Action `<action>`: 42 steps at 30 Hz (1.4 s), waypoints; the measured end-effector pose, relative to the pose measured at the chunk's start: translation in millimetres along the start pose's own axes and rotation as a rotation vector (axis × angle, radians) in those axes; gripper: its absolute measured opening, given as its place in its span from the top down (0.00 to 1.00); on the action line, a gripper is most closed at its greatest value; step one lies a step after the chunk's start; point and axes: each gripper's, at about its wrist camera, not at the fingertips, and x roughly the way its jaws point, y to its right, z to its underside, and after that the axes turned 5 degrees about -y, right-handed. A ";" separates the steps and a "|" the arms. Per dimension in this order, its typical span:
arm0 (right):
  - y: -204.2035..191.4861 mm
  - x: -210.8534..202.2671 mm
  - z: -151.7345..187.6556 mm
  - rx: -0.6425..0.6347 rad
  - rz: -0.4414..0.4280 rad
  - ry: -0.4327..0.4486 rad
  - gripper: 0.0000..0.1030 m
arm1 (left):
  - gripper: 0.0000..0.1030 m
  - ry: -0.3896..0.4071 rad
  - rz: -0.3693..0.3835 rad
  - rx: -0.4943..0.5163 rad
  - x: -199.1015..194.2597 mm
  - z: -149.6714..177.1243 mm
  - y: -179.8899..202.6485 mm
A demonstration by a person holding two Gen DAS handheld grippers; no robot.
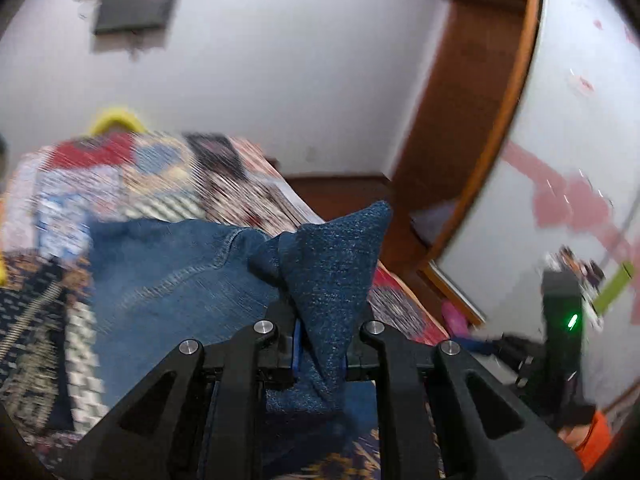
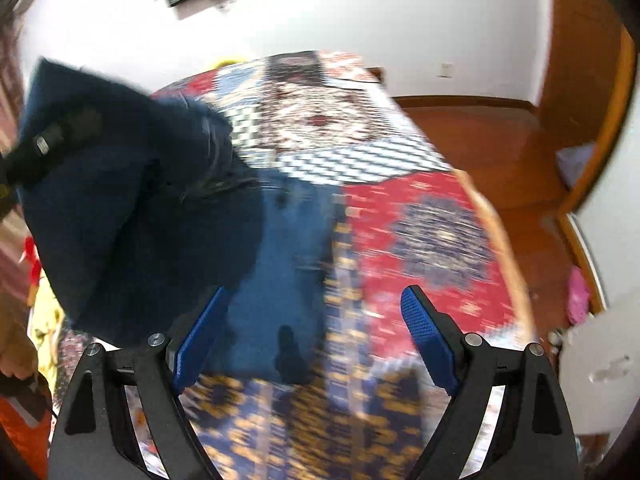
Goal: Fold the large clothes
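— While the jeans (image 1: 168,280) lie spread over the patchwork bedspread (image 1: 132,176), where does the left gripper (image 1: 320,344) have them?

— By a corner: its blue pads are closed tight on a fold of denim, which sticks up in a peak between the jaws, above the bedspread.

— And from the other side?

— From the right wrist view the left gripper (image 2: 48,144) is tilted, raised over the bedspread's (image 2: 420,216) left part, with dark denim bunched and hanging around it.

— The right gripper (image 2: 312,336)?

— Spread wide, nothing between its pads (image 2: 428,332). It hovers above the near part of the bedspread, with the lower end of the jeans (image 2: 280,248) just ahead of the jaws. Motion blur hides finer detail.
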 end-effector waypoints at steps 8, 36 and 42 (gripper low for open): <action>51.6 -16.3 23.8 0.078 0.076 -0.020 0.16 | 0.89 -0.255 0.080 0.109 59.5 60.8 32.2; -37.3 4.0 0.2 -0.113 -0.033 0.020 0.16 | 0.05 -0.182 -0.349 0.055 -44.5 61.8 -62.4; -41.0 39.1 0.1 -0.114 -0.053 -0.066 0.16 | 0.05 -0.296 -0.340 0.004 -19.1 92.8 -87.2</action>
